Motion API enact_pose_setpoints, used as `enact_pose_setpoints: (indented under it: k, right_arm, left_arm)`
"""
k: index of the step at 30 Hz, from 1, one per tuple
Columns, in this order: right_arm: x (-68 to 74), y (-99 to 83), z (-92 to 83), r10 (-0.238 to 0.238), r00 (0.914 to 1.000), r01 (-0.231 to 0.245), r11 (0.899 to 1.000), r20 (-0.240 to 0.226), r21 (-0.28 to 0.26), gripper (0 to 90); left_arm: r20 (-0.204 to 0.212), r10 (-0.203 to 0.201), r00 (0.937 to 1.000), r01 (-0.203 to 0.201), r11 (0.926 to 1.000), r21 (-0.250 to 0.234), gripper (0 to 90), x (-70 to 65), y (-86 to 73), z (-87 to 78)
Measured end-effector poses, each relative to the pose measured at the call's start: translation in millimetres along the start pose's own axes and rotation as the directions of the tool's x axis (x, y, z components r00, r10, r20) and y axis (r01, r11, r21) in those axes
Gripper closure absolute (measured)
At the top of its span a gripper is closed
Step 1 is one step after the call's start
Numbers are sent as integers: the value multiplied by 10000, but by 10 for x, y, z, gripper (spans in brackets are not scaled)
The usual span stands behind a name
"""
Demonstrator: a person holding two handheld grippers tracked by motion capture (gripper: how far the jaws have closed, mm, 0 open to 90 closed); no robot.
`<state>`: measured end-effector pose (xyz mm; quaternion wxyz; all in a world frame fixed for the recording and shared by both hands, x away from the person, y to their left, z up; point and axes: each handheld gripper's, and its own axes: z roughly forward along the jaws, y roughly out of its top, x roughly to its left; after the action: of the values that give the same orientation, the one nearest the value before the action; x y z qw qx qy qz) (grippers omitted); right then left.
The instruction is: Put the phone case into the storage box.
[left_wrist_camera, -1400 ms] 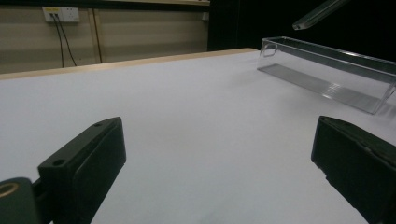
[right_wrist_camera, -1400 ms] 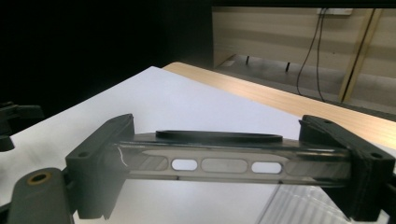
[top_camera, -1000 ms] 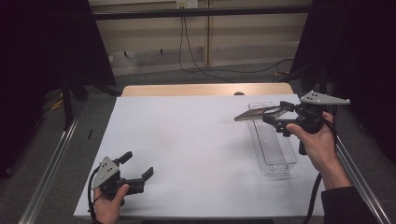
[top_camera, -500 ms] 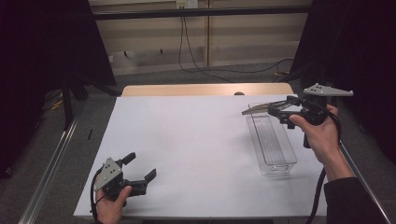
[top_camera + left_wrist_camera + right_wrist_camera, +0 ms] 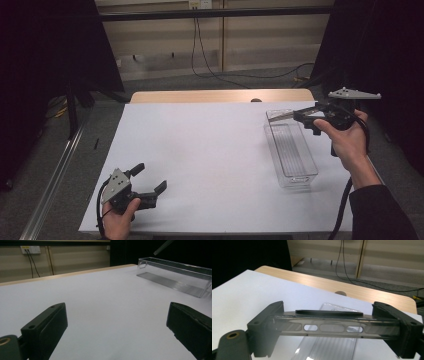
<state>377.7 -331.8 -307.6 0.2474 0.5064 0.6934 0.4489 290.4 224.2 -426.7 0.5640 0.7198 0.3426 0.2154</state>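
Observation:
A long clear plastic container (image 5: 291,155) lies lengthwise on the right side of the white table cover (image 5: 210,150). My right gripper (image 5: 305,116) hovers over the container's far end, shut on a flat smoky-clear lid (image 5: 282,115). In the right gripper view that lid (image 5: 332,326), with slots and a black oval pad on top, spans both jaws of the right gripper (image 5: 335,327), and the container (image 5: 332,350) lies below. My left gripper (image 5: 148,178) rests open near the front left corner, holding nothing. In the left gripper view, the left gripper (image 5: 117,327) faces the container (image 5: 175,275).
A bare wooden strip (image 5: 220,96) of the table shows behind the white cover. A metal rail (image 5: 55,175) runs along the floor at the left. Cables (image 5: 210,60) hang down the back wall. Dark curtains stand on both sides.
My right gripper has lifted a little and moved slightly right and away with the lid. The left gripper has shifted a touch to the right and stayed open.

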Motion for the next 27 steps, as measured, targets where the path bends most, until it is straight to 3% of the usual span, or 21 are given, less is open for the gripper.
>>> enact_pose_setpoints:
  k: [9,15,27]
  right_arm:
    - [-10,-109,67,-142,9994,132,9994,329,305,117]
    - [-45,-206,179,-174,9967,125,9980,794,615,117]
    - [-24,-214,385,-122,9899,13,9970,1412,774,117]
  left_arm:
    - [-52,94,9999,-93,9999,88,39,25,0,-1]
    - [-23,158,9999,-158,9998,134,40,17,3,2]
    - [23,200,9998,-200,9998,71,43,3,7,1]
